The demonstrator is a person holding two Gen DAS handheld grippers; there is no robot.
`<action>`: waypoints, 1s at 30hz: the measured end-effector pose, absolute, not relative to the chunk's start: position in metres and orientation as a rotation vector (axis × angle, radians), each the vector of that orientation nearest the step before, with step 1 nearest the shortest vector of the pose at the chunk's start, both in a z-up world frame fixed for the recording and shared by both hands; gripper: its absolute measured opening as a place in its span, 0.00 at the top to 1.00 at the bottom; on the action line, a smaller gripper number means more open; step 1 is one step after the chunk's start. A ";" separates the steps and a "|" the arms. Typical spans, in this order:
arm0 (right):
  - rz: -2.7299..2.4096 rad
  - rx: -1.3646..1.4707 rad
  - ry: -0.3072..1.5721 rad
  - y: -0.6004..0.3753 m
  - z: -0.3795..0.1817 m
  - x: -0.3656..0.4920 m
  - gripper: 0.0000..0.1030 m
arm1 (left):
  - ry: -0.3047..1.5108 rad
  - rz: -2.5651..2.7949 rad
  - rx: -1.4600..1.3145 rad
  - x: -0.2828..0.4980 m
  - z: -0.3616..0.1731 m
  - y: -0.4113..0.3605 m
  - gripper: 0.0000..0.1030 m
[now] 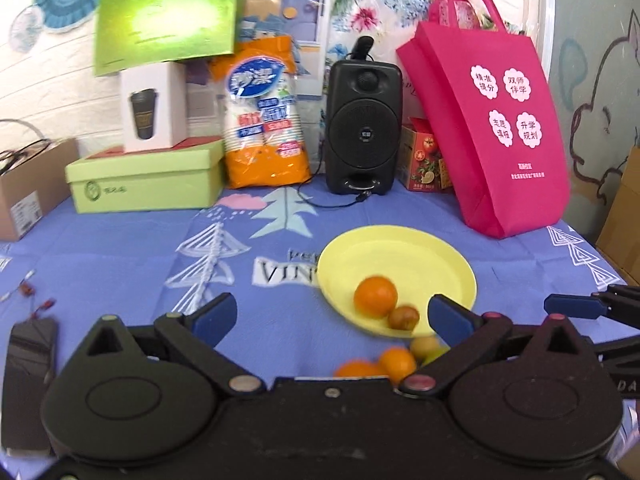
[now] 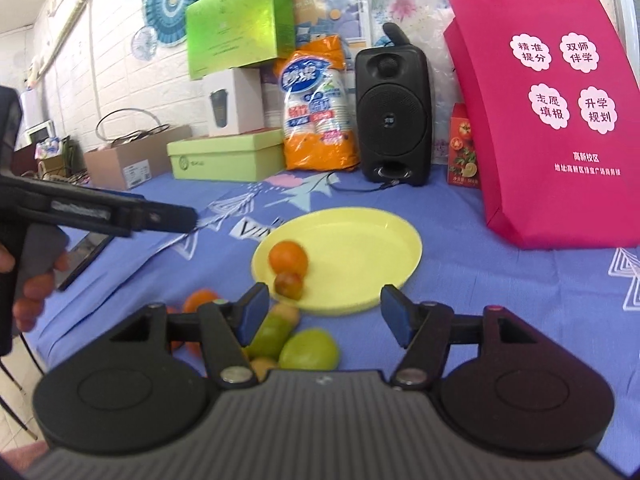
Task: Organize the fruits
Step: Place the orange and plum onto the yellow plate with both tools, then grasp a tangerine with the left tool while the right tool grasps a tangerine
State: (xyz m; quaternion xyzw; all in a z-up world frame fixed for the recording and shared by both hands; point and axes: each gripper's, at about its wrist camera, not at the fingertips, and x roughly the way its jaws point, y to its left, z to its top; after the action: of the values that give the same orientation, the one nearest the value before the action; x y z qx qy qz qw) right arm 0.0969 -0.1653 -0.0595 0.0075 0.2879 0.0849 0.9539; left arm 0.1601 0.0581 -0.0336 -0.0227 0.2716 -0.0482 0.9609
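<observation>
A yellow plate (image 1: 432,256) (image 2: 360,248) lies on the blue cloth and holds an orange (image 1: 375,296) (image 2: 288,258) and a small brown fruit (image 1: 404,317) (image 2: 288,284). Near its front edge, on the cloth, lie more oranges (image 1: 396,364) (image 2: 200,299), a yellowish fruit (image 1: 425,346) and green fruits (image 2: 310,350). My left gripper (image 1: 332,316) is open and empty, above the cloth just left of the plate. My right gripper (image 2: 320,312) is open and empty, above the loose fruits at the plate's front edge. Its fingertip (image 1: 572,307) shows in the left view.
Along the back stand green boxes (image 1: 144,184), a white cup box (image 1: 154,108), an orange cup pack (image 1: 264,116), a black speaker (image 1: 362,128) and a pink bag (image 1: 492,120). A dark phone (image 1: 28,356) lies on the cloth at left.
</observation>
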 end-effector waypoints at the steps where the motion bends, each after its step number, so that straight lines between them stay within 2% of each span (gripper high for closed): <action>1: 0.179 0.011 0.589 -0.163 -0.060 0.091 0.41 | 0.547 -0.095 -0.051 0.151 -0.035 0.060 0.00; 9: 0.276 -0.005 0.611 -0.147 -0.063 0.054 0.41 | 0.548 -0.080 0.078 0.094 -0.062 0.055 0.00; 14: 0.347 -0.056 0.643 -0.129 -0.072 0.042 0.41 | 0.592 -0.086 0.100 0.094 -0.081 0.049 0.00; 17: 0.354 -0.095 0.684 -0.118 -0.083 0.042 0.41 | 0.609 -0.091 0.085 0.101 -0.089 0.049 0.04; 19: 0.352 -0.110 0.703 -0.112 -0.090 0.044 0.41 | 0.613 -0.097 0.089 0.107 -0.094 0.047 0.08; 24: 0.316 -0.136 0.748 -0.105 -0.107 0.051 0.41 | 0.657 -0.154 0.074 0.129 -0.108 0.044 0.39; 26: 0.313 -0.133 0.743 -0.105 -0.111 0.052 0.40 | 0.675 -0.172 0.061 0.135 -0.113 0.042 0.44; 30: 0.295 -0.126 0.731 -0.104 -0.115 0.058 0.40 | 0.681 -0.180 0.071 0.145 -0.120 0.037 0.46</action>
State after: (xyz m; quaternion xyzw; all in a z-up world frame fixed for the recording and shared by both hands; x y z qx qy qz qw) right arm 0.0577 -0.1044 -0.1145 -0.0611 0.3558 0.1434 0.9215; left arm 0.1451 0.0371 -0.1203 0.0349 0.3334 -0.0881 0.9380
